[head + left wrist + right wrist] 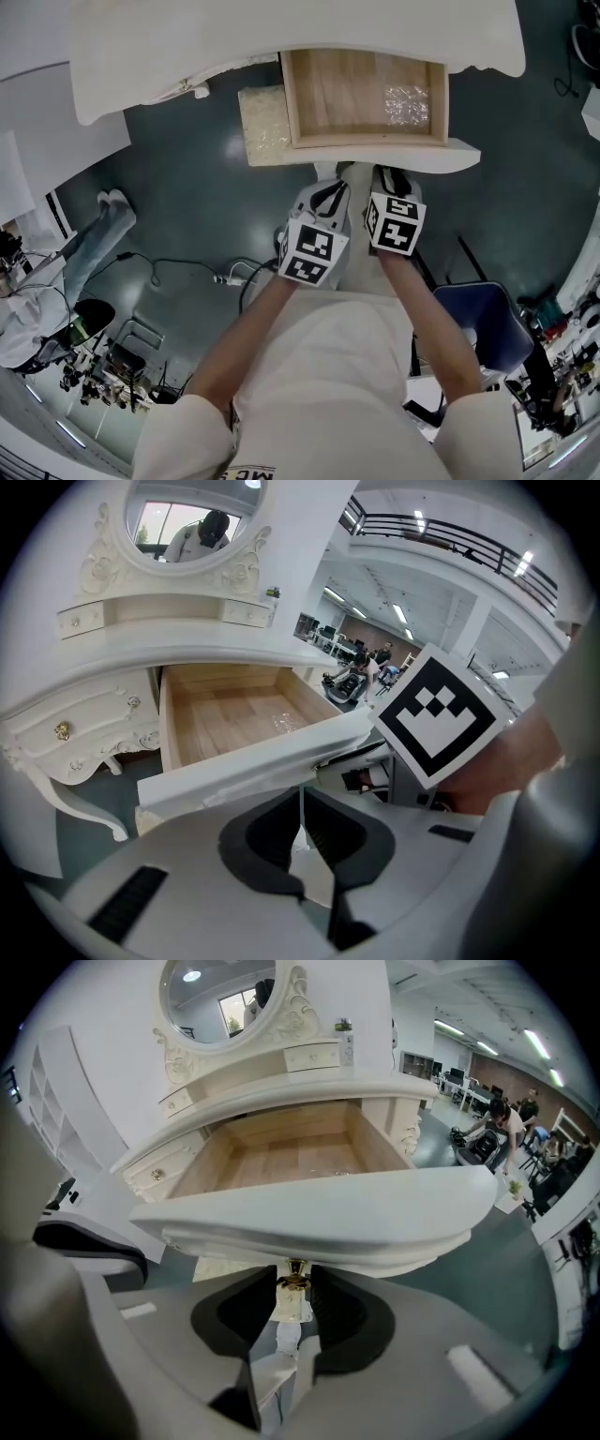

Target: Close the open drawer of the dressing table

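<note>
Evidently approach step: drawer [367, 142] open, top centre of head view. Right gripper [293, 1299] jaws fairly wide, straddling gold knob [294, 1282] under drawer front, not yet pinching. Left gripper [302, 834] jaws narrow, empty. Next, likely: pinch knob, push front straight in.

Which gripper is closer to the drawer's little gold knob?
Right. The right gripper has the gold knob between its open jaws; the left gripper sits off to the knob's left.
</note>
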Tool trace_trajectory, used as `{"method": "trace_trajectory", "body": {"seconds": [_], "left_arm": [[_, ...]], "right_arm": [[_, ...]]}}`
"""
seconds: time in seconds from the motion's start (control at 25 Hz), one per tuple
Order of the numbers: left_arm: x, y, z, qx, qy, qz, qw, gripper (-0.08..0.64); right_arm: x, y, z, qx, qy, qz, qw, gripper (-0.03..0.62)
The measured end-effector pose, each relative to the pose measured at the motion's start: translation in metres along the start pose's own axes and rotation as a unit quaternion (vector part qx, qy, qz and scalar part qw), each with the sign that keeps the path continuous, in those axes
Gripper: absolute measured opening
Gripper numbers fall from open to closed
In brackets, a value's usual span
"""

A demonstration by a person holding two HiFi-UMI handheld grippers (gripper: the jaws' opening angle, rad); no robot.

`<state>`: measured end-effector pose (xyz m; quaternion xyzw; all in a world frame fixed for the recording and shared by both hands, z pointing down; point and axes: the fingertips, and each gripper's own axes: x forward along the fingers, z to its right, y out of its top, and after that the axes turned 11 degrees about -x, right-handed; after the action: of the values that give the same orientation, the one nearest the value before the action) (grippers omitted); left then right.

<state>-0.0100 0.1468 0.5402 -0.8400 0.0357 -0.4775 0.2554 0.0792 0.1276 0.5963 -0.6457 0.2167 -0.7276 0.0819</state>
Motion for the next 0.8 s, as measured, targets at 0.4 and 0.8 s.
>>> {"method": "trace_trajectory", "body": {"seconds": [0.4,0.8], "left_arm": [[0.001,0.008,-0.008,-0.001,0.01,0.009,0.9999,0.023],[0.005,0.023,-0.014,-0.002,0.025,0.024,0.9994,0.023]], "right_arm": [[0.005,0.013,0.003,-0.002,0.011,0.013,1.0,0.11],[0.007,0.026,0.007,-0.013,0.022,0.021,0.999,0.109]]}}
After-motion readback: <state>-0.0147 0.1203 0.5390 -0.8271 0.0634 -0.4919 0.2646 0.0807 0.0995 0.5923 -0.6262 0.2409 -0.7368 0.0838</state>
